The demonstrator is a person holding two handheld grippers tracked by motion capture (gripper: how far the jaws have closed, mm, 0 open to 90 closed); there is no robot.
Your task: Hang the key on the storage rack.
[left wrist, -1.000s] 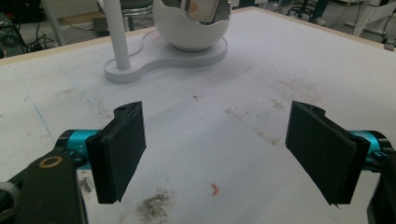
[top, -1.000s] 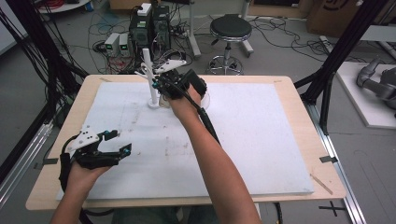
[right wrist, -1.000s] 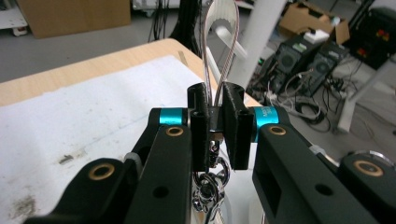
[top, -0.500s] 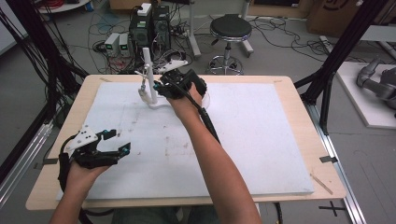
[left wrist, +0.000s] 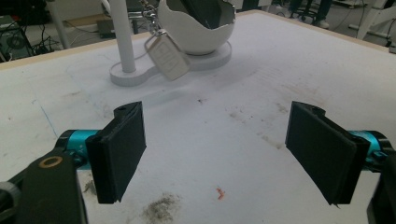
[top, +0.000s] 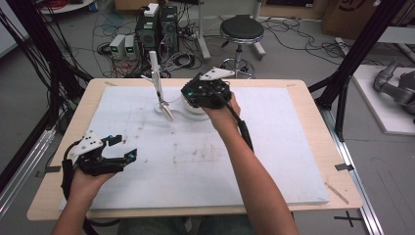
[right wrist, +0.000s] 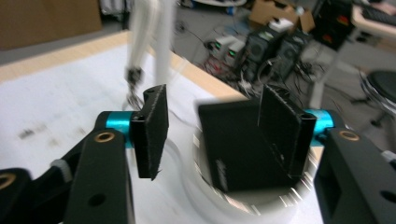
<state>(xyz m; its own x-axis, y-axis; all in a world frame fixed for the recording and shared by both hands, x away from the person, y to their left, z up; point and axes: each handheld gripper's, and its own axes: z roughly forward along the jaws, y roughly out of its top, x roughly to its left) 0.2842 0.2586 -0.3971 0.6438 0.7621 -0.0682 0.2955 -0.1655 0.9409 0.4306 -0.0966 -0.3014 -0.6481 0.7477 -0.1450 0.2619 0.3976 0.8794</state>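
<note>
A person works at a desk (top: 313, 147) covered by a white mat (top: 274, 147), a 2-jaw gripper in each hand; near the middle of the far edge stands a white stand (top: 157, 83), an upright post on a flat base with a short side arm; a pale tag (top: 167, 111) hangs from that arm on a small chain, tilted and close above the base; just beside the post, on the same base, sits a white bowl (top: 195, 106) with a jagged, eggshell-like rim; a black box (right wrist: 233, 144) stands in the bowl, leaning against its wall; the right gripper (top: 204, 92) hovers over the bowl at the far edge, and its jaws have just been opening; in the right gripper view they stand apart on either side of the box, the right-hand pad close against it, the other pad clear; the picture is blurred, so contact cannot be told; the left gripper (top: 113, 155) rests low near the left corner of the near edge, jaws wide apart over bare mat, gripping nothing.
</note>
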